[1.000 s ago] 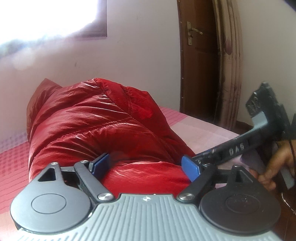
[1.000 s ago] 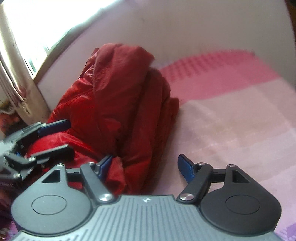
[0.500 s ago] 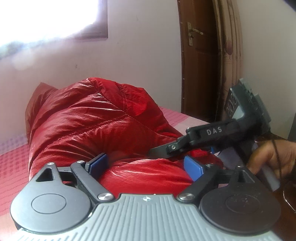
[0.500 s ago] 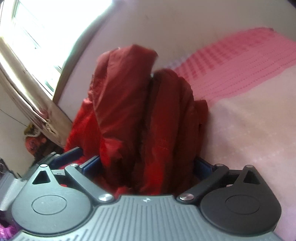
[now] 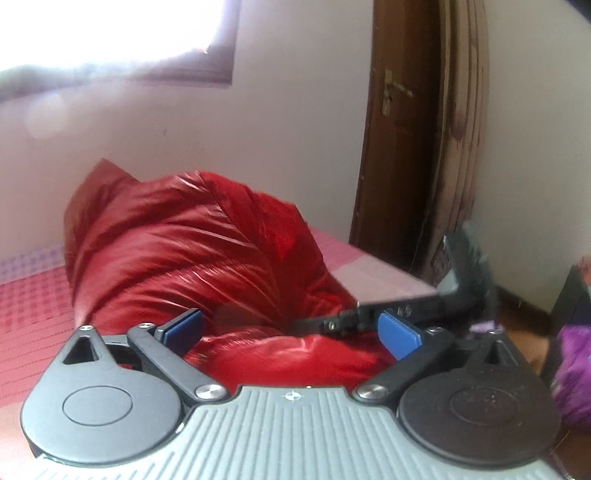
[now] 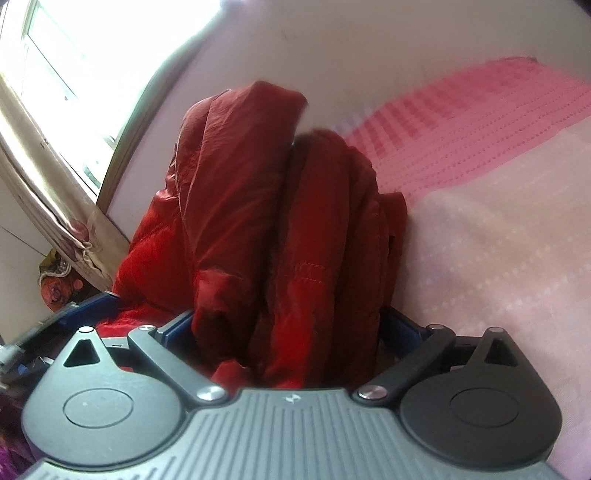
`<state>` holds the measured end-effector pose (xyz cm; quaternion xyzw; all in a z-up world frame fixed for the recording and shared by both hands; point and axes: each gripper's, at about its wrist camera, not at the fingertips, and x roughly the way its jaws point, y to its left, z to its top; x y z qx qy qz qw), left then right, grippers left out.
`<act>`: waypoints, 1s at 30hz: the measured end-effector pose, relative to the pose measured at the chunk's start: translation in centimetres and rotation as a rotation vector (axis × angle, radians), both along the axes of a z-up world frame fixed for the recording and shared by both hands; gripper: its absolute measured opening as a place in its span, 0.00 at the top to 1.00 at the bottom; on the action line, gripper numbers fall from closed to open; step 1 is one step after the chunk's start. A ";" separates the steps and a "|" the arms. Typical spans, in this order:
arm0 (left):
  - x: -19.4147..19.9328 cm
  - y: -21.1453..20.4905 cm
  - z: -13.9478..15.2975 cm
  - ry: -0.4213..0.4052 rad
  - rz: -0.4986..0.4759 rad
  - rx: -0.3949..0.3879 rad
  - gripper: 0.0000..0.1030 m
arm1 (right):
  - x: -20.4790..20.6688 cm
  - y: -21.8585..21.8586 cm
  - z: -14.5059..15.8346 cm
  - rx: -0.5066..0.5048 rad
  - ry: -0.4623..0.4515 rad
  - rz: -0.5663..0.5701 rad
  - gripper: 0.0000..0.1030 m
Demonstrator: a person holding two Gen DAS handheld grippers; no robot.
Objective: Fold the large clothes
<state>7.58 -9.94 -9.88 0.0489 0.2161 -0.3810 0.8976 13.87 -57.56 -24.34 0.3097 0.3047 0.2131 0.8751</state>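
Note:
A shiny red puffer jacket (image 5: 192, 258) lies bunched on the pink bed. My left gripper (image 5: 291, 330) has its jaws wide open around the jacket's near edge, with fabric bulging between the blue pads. My right gripper (image 6: 288, 332) is also open, its jaws straddling a thick upright fold of the jacket (image 6: 280, 221). The right gripper shows in the left wrist view (image 5: 373, 319), reaching in from the right just above the fabric. The left gripper's blue fingers (image 6: 92, 306) show at the left edge of the right wrist view.
The pink checked bedspread (image 6: 498, 221) stretches to the right. A wall runs behind the bed, with a bright window (image 5: 110, 33) and curtain (image 6: 51, 192). A brown door (image 5: 399, 147) stands at the bed's far corner. Purple cloth (image 5: 572, 369) shows at the right.
The right gripper has pushed forward, so the thick jacket fold now sits between its open jaws. In the left wrist view it has dropped lower, onto the fabric. The left gripper has barely moved.

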 end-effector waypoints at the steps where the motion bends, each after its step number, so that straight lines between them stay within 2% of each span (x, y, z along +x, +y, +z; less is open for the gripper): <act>1: 0.1 0.7 0.5 0.009 0.008 -0.016 0.01 | -0.1 0.0 0.1 -0.001 0.000 -0.001 0.02; 5: 1.2 3.4 1.9 0.043 0.077 -0.078 0.00 | -0.3 0.2 0.1 -0.007 -0.003 -0.002 0.02; 8: 2.9 5.4 1.8 0.083 0.154 -0.086 0.00 | -0.3 0.2 0.1 -0.006 -0.003 -0.003 0.02; 13: 6.2 7.3 0.3 0.230 0.240 -0.161 0.01 | -0.3 -0.1 0.2 0.009 0.000 -0.004 0.01; 14: 6.4 6.8 0.0 0.227 0.242 -0.136 0.02 | -0.5 -0.2 0.4 0.011 -0.006 -0.015 0.01; 16: 6.6 5.3 -0.8 0.218 0.223 -0.046 0.13 | -1.4 -0.6 1.4 -0.010 -0.045 -0.066 0.01; 17: 6.5 4.6 -1.3 0.216 0.217 -0.010 0.12 | -2.0 -0.8 2.1 -0.037 -0.074 -0.086 0.01; 19: 5.7 4.1 -1.6 0.173 0.227 0.007 0.08 | -3.1 -0.9 4.5 -0.137 -0.145 -0.148 0.02; 21: 5.4 4.1 -1.7 0.163 0.228 0.002 0.08 | -3.7 -0.5 8.2 -0.243 -0.252 -0.189 0.15; 23: 5.5 4.3 -1.7 0.171 0.229 -0.005 0.07 | -3.1 1.0 12.1 -0.340 -0.331 -0.187 0.42; 26: 5.6 4.2 -1.7 0.172 0.231 -0.008 0.06 | 0.3 5.1 16.5 -0.392 -0.382 -0.083 0.50; 30: 5.6 3.7 -2.0 0.171 0.230 -0.003 0.04 | 5.4 12.0 18.1 -0.513 -0.365 0.042 0.54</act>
